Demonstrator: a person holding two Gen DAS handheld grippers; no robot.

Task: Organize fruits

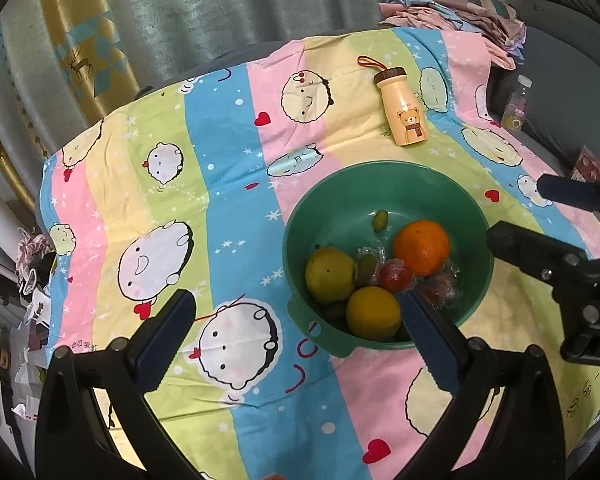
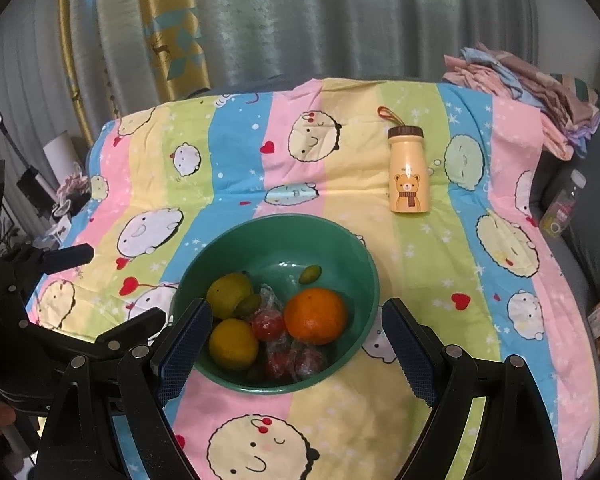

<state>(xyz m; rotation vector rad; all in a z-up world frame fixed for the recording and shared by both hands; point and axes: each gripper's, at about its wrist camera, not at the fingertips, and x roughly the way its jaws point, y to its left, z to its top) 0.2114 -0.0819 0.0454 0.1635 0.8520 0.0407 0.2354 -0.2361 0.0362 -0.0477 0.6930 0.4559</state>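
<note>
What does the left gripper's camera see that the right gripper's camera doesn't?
Only the left wrist view shows the bowl's handle tab on its near rim and a small green fruit tucked between the two yellow ones.

Only the right wrist view shows the big cartoon face printed on the cloth in front of the bowl.

Both show the green bowl holding an orange, two yellow fruits and wrapped red ones, the bear bottle lying behind it, and both grippers open and empty.

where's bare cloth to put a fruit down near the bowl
Free: the wide stretch of cloth left of the bowl, and the strip between bowl and bottle. Also the near cloth in front of the bowl. Crowded: inside the bowl, where the orange and lemons pile.
</note>
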